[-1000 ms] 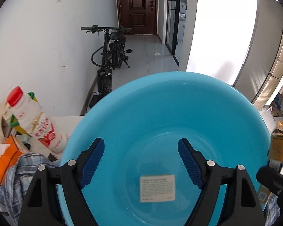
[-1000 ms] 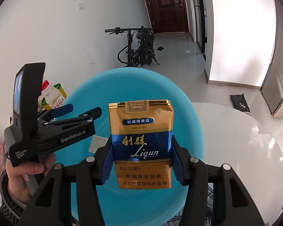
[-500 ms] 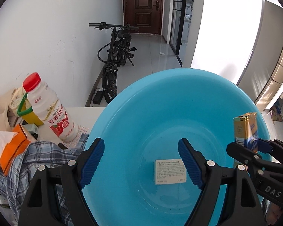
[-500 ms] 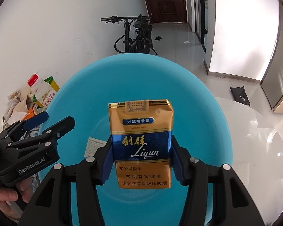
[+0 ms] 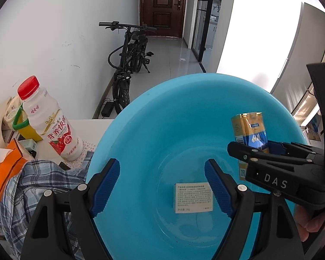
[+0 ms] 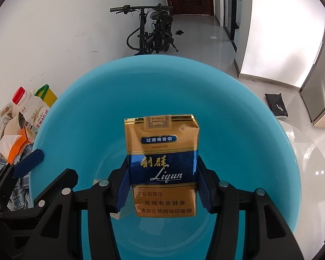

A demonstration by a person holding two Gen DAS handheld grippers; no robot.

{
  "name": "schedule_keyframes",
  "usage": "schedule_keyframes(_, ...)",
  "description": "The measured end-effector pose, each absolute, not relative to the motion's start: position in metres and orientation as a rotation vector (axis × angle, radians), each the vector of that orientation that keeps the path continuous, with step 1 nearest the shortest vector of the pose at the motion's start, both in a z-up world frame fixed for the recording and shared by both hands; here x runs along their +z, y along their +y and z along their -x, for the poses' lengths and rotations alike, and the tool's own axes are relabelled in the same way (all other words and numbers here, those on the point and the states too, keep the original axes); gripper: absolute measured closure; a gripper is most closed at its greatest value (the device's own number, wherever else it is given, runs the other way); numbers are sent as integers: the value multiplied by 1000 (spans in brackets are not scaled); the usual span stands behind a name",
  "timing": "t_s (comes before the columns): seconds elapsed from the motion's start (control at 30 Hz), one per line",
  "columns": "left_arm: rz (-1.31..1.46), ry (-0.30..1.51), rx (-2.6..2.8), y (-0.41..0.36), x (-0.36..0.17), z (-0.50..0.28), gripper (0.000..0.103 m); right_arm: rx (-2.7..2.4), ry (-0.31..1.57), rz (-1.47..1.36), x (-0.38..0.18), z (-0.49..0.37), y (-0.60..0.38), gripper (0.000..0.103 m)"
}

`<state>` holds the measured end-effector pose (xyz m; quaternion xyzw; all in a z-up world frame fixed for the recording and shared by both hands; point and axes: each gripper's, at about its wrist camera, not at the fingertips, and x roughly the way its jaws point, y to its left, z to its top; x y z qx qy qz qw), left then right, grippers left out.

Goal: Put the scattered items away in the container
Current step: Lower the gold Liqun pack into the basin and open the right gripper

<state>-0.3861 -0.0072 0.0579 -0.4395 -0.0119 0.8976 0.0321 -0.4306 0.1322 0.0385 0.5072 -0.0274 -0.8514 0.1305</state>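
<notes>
My right gripper (image 6: pixel 162 186) is shut on a gold and blue cigarette pack (image 6: pixel 162 164) and holds it upright above the blue basin (image 6: pixel 93 112). In the left wrist view the pack (image 5: pixel 249 132) and the right gripper (image 5: pixel 268 147) show at the right, over the basin (image 5: pixel 173 117). My left gripper (image 5: pixel 162 186) is open and empty over the basin's near left side. A small white box (image 5: pixel 193 197) lies flat on the basin floor.
To the left of the basin stand a red-capped milk drink bottle (image 5: pixel 49 121), a yellow carton (image 5: pixel 26 125), an orange packet (image 5: pixel 6 169) and a plaid cloth (image 5: pixel 32 190). A bicycle (image 5: pixel 130 65) leans by the wall beyond the white table (image 6: pixel 314 162).
My right gripper has carried the cigarette pack farther in over the basin and lower. My left gripper has shifted left, so the bottle and cloth show more.
</notes>
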Motion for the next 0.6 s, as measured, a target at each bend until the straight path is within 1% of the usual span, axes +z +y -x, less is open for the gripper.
schedule_keyframes(0.1,1358,-28,2760,-6,56,387,20,-2465,-105,-1493,37,434,134,50)
schedule_keyframes(0.13,1364,-28,2758,-5,55,387,20,-2463,-105,-1498,37,435,133,46)
schedule_keyframes(0.17,1371,-27,2754,-4,53,387,20,-2458,-106,-1502,37,437,133,37)
schedule_keyframes(0.27,1399,-23,2726,0,45,389,20,-2444,-135,-1497,39,438,133,26)
schedule_keyframes(0.33,1410,-17,2718,4,41,389,20,-2439,-157,-1505,39,439,132,22)
schedule_keyframes(0.43,1404,-9,2720,7,40,388,20,-2436,-192,-1515,41,436,134,21)
schedule_keyframes(0.6,1394,-5,2722,11,46,387,20,-2443,-177,-1513,45,437,135,21)
